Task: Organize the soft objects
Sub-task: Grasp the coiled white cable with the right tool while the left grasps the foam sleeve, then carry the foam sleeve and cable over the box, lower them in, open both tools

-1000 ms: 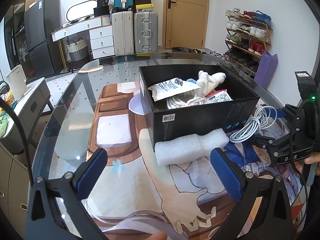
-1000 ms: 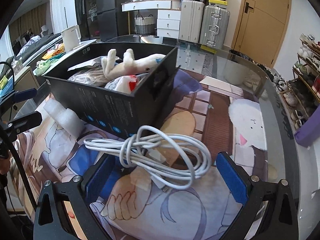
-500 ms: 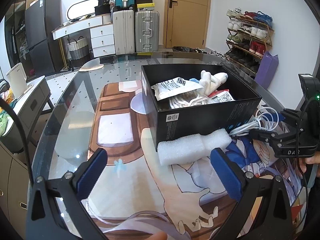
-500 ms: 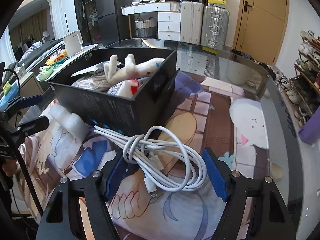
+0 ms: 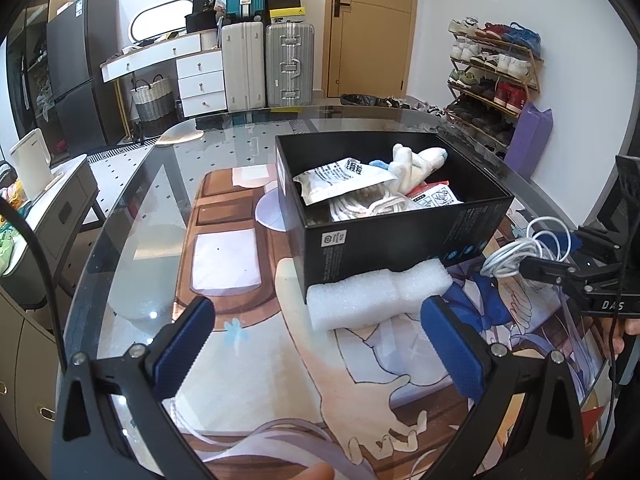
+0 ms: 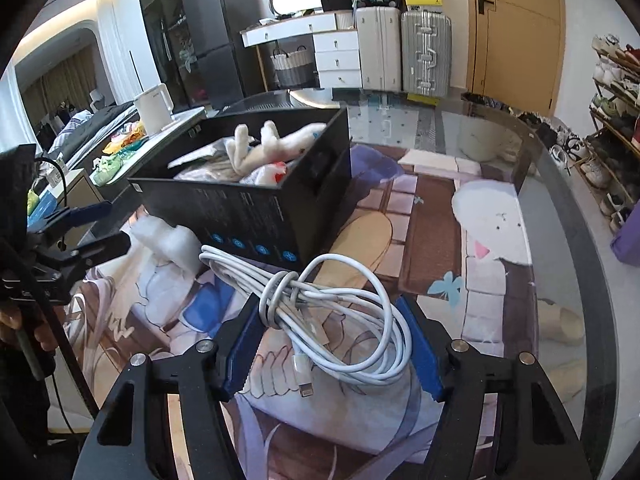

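The right gripper (image 6: 332, 344) grips the coiled cable (image 6: 320, 304) between its fingers, near the box (image 6: 256, 208). The left gripper (image 5: 320, 344) holds its fingers wide, before the foam (image 5: 380, 294) on the tabletop (image 5: 132, 240).

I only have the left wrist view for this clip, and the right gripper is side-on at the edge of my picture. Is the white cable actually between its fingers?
Observer: Yes. In the right wrist view the coiled white charging cable lies between the right gripper and its blue pads, which touch the bundle on both sides.
Operator: Is the bundle loose or tied?
Observer: Tied. One turn of the cable is wrapped round the strands near the left-hand pad.
Operator: Any end dangling?
Observer: One white plug end sticks out of the coil toward the gripper's base.
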